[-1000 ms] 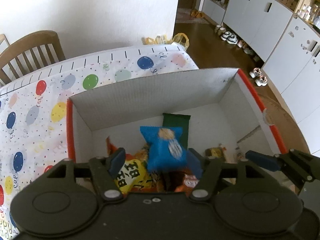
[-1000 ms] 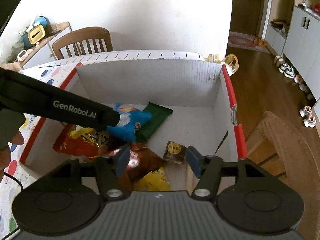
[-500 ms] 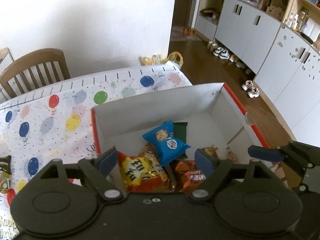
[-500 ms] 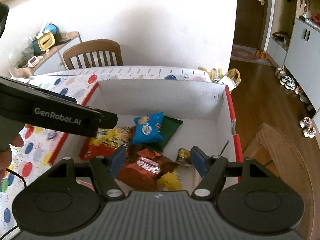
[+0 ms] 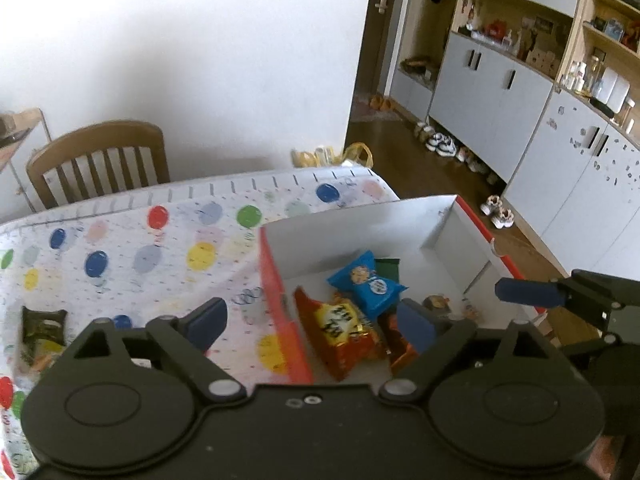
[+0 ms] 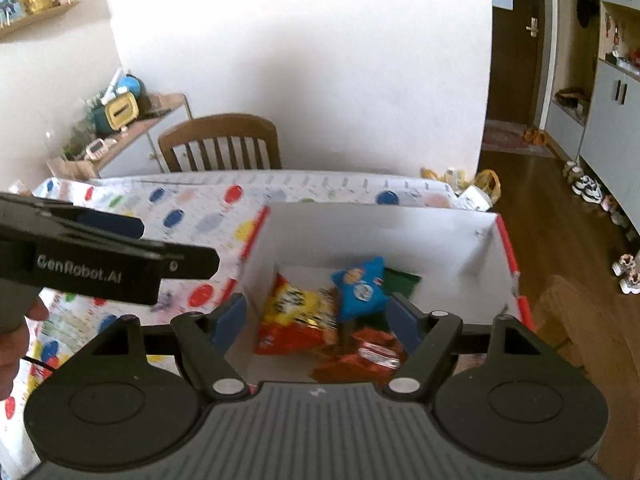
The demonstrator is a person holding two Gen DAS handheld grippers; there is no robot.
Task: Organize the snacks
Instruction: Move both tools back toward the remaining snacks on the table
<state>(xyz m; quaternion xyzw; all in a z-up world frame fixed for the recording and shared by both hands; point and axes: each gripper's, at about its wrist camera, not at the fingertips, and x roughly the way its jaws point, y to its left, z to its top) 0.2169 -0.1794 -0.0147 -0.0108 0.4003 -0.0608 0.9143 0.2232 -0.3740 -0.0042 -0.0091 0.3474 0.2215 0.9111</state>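
The left gripper (image 5: pixel 312 322) fills the bottom of its own view, its blue-padded jaws spread wide with nothing held; they have just been opening. The right gripper (image 6: pixel 316 318) sits the same way at the bottom of its view, jaws well apart and empty, and has also just been opening.

Past the fingers, in the centre to lower right of both views, stands a white cardboard box (image 5: pixel 460 248) with red-orange outer edges, open at the top. At least five snacks lie inside. One orange-and-yellow chip bag (image 5: pixel 340 328) lies nearest, along the box's left wall. One crumpled dark-orange bag (image 6: pixel 368 354) lies just right of it, partly hidden by a fingertip. One blue packet (image 5: pixel 368 284) with round printed badges rests on top of these two, tilted. One dark green packet (image 5: pixel 388 268) lies behind the blue one, mostly covered. One small brown-and-gold packet (image 5: pixel 438 303) lies apart toward the right wall.

At the left edge of the left view, one more dark snack packet (image 5: pixel 42 326) lies outside the box on the balloon-print tablecloth (image 5: pixel 140 248).

Farther back, upper left, stands one wooden chair (image 5: pixel 100 160) against the white wall.
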